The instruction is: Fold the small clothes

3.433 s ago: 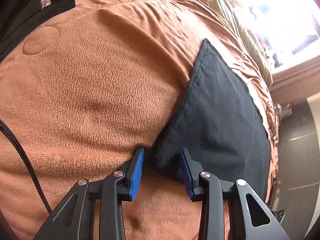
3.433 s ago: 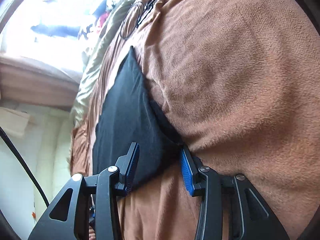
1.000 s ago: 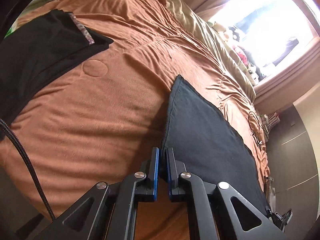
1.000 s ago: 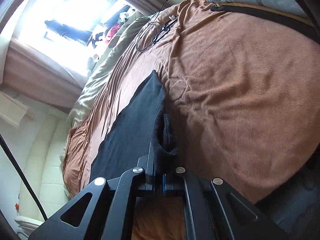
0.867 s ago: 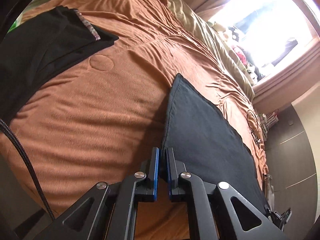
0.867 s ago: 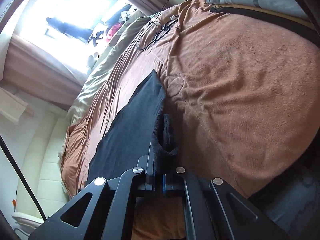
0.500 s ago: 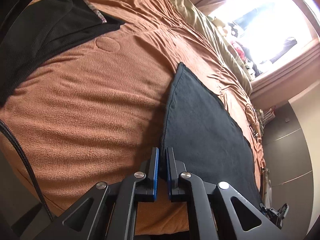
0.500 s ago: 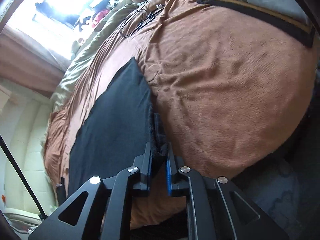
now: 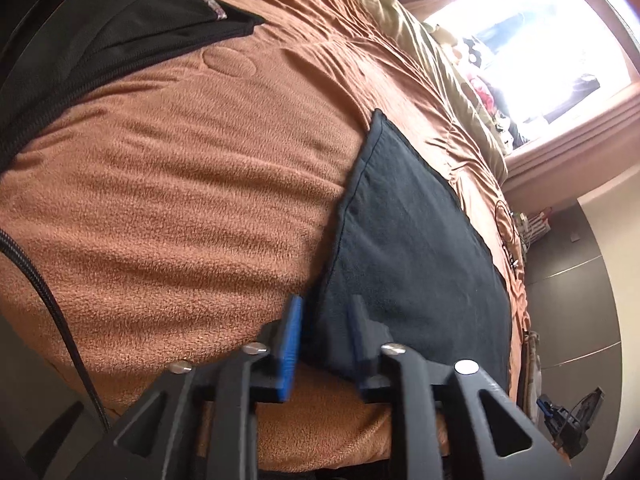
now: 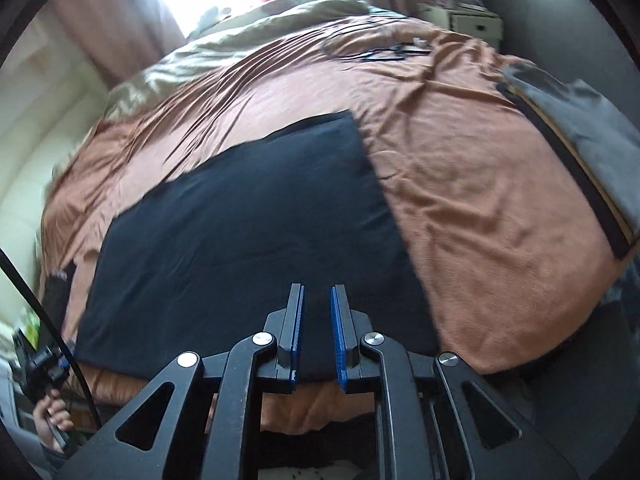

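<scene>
Left claw [image 9: 322, 334] — astride black cloth's [image 9: 404, 240] corner

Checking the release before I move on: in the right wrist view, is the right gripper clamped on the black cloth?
No. The right gripper has a clear gap between its pads, and the black cloth lies flat below.
</scene>
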A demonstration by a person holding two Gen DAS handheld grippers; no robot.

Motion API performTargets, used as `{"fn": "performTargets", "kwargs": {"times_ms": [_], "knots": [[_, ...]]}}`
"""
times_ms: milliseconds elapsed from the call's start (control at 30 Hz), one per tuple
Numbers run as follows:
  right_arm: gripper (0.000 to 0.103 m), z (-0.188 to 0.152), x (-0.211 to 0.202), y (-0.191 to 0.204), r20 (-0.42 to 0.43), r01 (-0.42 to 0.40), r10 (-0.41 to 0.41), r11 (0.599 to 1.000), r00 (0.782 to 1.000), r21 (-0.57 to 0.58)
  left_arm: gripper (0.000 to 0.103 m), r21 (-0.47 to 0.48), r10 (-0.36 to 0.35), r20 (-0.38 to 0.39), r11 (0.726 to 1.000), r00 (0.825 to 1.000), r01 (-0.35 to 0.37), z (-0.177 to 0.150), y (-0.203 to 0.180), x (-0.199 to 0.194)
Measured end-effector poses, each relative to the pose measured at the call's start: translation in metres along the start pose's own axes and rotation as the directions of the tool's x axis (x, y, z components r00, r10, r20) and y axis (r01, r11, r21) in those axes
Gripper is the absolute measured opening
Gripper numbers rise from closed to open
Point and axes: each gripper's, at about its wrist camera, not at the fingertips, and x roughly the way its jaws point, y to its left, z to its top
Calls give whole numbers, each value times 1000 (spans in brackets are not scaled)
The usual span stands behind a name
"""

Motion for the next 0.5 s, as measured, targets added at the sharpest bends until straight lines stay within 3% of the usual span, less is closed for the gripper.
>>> {"fn": "performTargets", "kwargs": {"times_ms": [67,233,333,500], "knots": [[18,2,12,26,-16,3,-4,998,1000,-61,46,0,-7,3,1000,1000,7,-3,2,0],[57,6,22,67,9,18,-16,987,1000,-158,47,-22,-37,-8,999,999,37,-7,12,2],[67,2,21,91,36,-4,12,979,999,-204,47,-42,-63,-10,997,998,62,-8,16,1],[70,-5,23,118,13,2,2,962,1000,-272,47,-64,-91,-12,994,996,90,-10,18,2]]}}
